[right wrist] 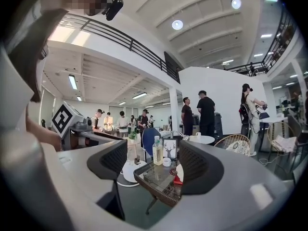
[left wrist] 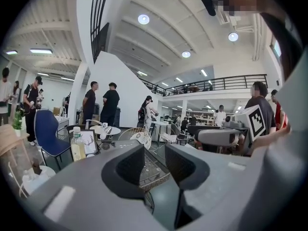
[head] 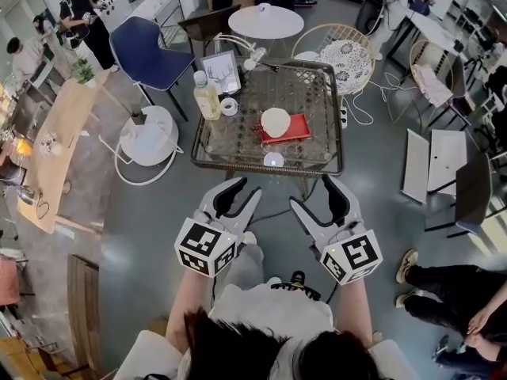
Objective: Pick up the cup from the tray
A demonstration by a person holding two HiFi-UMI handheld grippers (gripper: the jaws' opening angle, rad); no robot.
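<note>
A person is holding the left hand-held gripper [head: 240, 194] and the right hand-held gripper [head: 315, 194] side by side, low before the body, both pointing at the tabletop [head: 313, 93]. Both are gaping wide, gripping nothing. The white cup [head: 276, 122] is sitting on the red tray [head: 299, 128] mid-tabletop.

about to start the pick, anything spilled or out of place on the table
Nothing stands out. The cup sits on the tray, the bottle and frame stand upright, no spill shows on the table. The left gripper and right gripper are open, empty.
</note>
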